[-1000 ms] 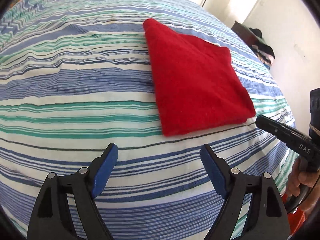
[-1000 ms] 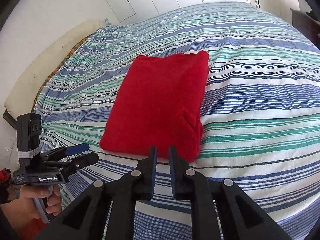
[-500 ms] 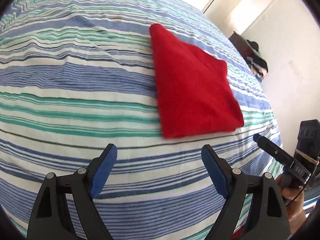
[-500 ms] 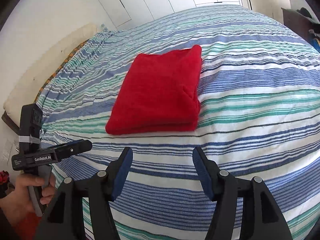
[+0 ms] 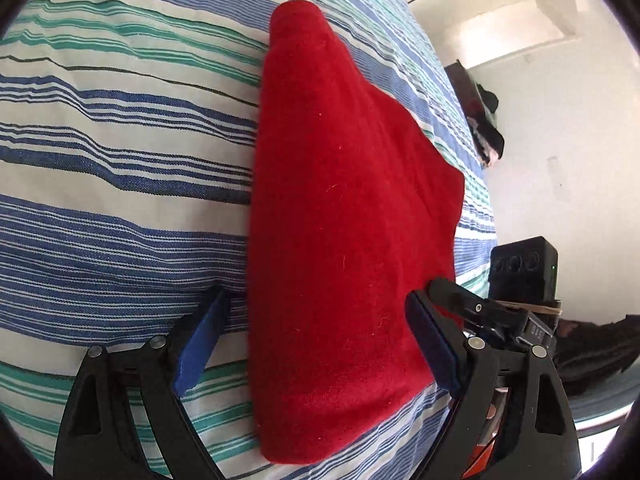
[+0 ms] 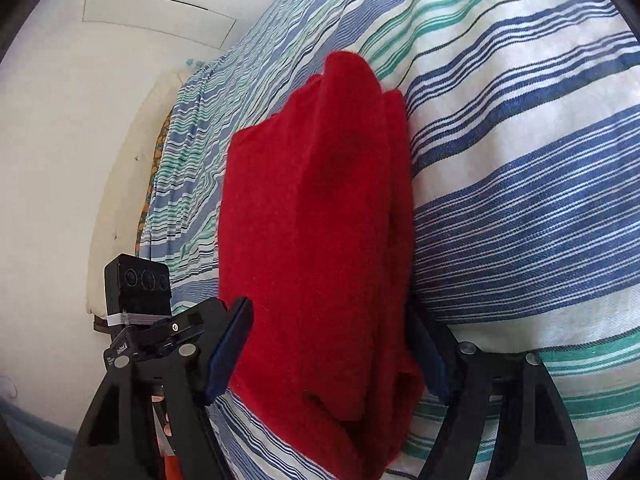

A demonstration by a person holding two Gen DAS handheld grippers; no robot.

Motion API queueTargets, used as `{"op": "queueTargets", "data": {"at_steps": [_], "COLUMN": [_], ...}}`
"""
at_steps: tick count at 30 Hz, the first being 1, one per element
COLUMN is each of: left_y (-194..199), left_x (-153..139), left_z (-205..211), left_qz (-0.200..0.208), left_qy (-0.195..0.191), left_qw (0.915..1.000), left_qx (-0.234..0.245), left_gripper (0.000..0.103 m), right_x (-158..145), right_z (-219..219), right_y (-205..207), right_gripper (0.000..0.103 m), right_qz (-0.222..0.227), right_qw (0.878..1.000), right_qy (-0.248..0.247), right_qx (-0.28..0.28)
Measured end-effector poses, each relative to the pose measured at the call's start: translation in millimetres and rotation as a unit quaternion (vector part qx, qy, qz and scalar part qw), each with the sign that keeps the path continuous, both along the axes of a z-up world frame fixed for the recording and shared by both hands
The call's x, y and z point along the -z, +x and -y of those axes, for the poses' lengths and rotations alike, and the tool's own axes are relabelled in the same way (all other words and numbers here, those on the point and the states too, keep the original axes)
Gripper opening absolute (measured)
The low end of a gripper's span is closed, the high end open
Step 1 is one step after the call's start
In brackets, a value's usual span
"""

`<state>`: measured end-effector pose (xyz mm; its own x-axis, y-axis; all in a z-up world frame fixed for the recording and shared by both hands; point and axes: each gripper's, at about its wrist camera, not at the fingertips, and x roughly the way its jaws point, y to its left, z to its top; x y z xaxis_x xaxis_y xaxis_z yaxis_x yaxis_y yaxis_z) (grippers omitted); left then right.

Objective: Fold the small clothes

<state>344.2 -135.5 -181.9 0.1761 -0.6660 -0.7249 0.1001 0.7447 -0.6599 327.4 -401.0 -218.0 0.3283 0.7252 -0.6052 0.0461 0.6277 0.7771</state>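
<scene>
1. A folded red fleece garment (image 5: 344,216) lies flat on a bed covered with a blue, green and white striped cotton sheet (image 5: 120,168), its near short edge close to the bed's front edge.

2. The left gripper (image 5: 316,344) straddles the near left corner of the cloth: its blue-padded fingers (image 5: 198,340) stand spread, one on bare sheet beside the left edge, the other over the red cloth. The jaws are closing slightly, cloth between them, pads not yet pressing.

3. The right gripper (image 6: 336,356) straddles the near end from the other side, one pad (image 6: 230,350) at the cloth's left face in its own view, the other tucked against the layered right edge. Its jaws are opening, cloth between them; no pinch is visible.

4. The garment's long axis runs straight away from both tools, toward the far side of the bed. Both hands look about equally near the short edge, each at its own corner.

5. The likely next step is to pinch both near corners and carry them forward over the far end.

6. Bare sheet lies open beyond and to either side of the cloth. The stacked layers on the right edge may slip apart if only the top ply is caught.
</scene>
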Motion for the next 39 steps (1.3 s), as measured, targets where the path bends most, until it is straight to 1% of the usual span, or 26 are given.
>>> {"op": "queueTargets", "data": {"at_steps": [1,2,3,4,6,8,12,15,17,19,20,21,22,24,25,26,27,29,31,32,33,35,36,37,38,39], "left_y": [-1.1,-0.5,1.7,2.4,7.1,16.6,40.3,45.5,39.9,32.0,27.7,21.5,14.8,-5.0,-19.3,-35.5,-53.5,-94.8,-131.9,-145.8,-159.0,-175.5,-182.0,-188.0,-192.2,-192.7], "left_x": [-0.5,1.9,0.8,-5.5,-25.6,-52.9,-121.2,-172.5,-195.3,-199.7,-193.9,-183.7,-169.5,-130.7,-110.2,-92.2,-77.5,-61.1,-58.3,-62.7,-67.5,-82.6,-93.1,-101.3,-107.6,-112.5], "left_z": [-0.2,0.3,-1.7,-3.3,-7.3,-13.9,-31.7,-44.7,-52.9,-60.0,-63.4,-65.5,-65.3,-68.3,-74.5,-79.3,-82.3,-87.4,-84.8,-80.0,-74.2,-62.4,-57.9,-54.1,-51.7,-55.8], "left_qz": [-0.001,-0.018,-0.028,-0.022,-0.001,0.023,0.083,0.135,0.161,0.167,0.163,0.157,0.149,0.126,0.119,0.116,0.114,0.123,0.147,0.161,0.176,0.208,0.223,0.234,0.238,0.238], "left_qy": [-0.004,-0.011,-0.015,-0.017,-0.017,-0.024,-0.036,-0.041,-0.038,-0.035,-0.03,-0.018,0.0,0.056,0.087,0.116,0.143,0.178,0.207,0.227,0.249,0.292,0.308,0.321,0.333,0.343], "left_qw": [1.0,0.9998,0.9995,0.9996,0.9998,0.9994,0.9957,0.9897,0.9859,0.9851,0.986,0.9872,0.9887,0.99,0.9885,0.9858,0.9825,0.9756,0.967,0.9605,0.9523,0.9333,0.9246,0.9174,0.9117,0.9072], "left_qx": [0.001,0.006,0.002,0.001,0.005,-0.002,-0.021,-0.024,-0.022,-0.022,-0.021,-0.019,-0.018,-0.028,-0.033,-0.035,-0.036,-0.034,-0.022,-0.015,-0.01,-0.013,-0.018,-0.026,-0.038,-0.052], "left_gripper": [0.07,0.031,0.03,0.028,0.027,0.026,0.026,0.027,0.027,0.028,0.029,0.032,0.035,0.065,0.067,0.067,0.067,0.067,0.071,0.077,0.086,0.096,0.097,0.098,0.099,0.099], "right_x": [0.9,2.9,5.3,3.9,-11.0,-34.0,-97.6,-153.1,-181.4,-194.7,-193.8,-188.1,-178.1,-148.0,-128.4,-107.0,-87.2,-60.4,-49.4,-49.9,-52.7,-63.8,-70.7,-78.3,-85.0,-92.8], "right_z": [-3.7,-6.9,-10.0,-13.0,-21.7,-28.3,-47.3,-59.4,-69.7,-76.6,-79.4,-82.7,-86.5,-91.2,-92.1,-89.9,-85.2,-73.4,-63.9,-62.2,-62.1,-70.7,-73.9,-79.6,-84.4,-90.2], "right_y": [4.5,6.9,8.7,9.5,11.7,16.6,36.6,48.6,50.7,48.3,46.6,44.8,42.5,31.9,23.4,13.1,-0.2,-32.2,-65.2,-81.6,-95.3,-121.2,-134.1,-145.5,-155.2,-162.7], "right_gripper": [0.052,0.028,0.028,0.027,0.025,0.024,0.024,0.024,0.024,0.024,0.025,0.025,0.026,0.035,0.047,0.067,0.072,0.072,0.074,0.079,0.082,0.091,0.093,0.099,0.101,0.101], "right_qz": [0.0,-0.008,-0.019,-0.024,-0.005,0.022,0.096,0.164,0.203,0.22,0.219,0.211,0.198,0.166,0.141,0.113,0.092,0.078,0.076,0.08,0.086,0.101,0.108,0.114,0.12,0.127], "right_qw": [1.0,1.0,1.0,1.0,0.999,0.999,0.994,0.985,0.978,0.974,0.975,0.976,0.979,0.984,0.987,0.988,0.988,0.981,0.97,0.964,0.957,0.943,0.938,0.934,0.931,0.928], "right_qy": [-0.003,0.001,0.007,0.003,-0.017,-0.026,-0.041,-0.045,-0.042,-0.035,-0.032,-0.029,-0.029,-0.047,-0.069,-0.094,-0.12,-0.178,-0.232,-0.255,-0.277,-0.317,-0.329,-0.338,-0.346,-0.351], "right_qx": [-0.005,-0.012,-0.015,-0.015,-0.027,-0.027,-0.021,-0.02,-0.025,-0.034,-0.037,-0.039,-0.039,-0.041,-0.04,-0.038,-0.033,-0.022,-0.012,-0.009,-0.008,-0.011,-0.011,-0.01,-0.006,-0.002]}}
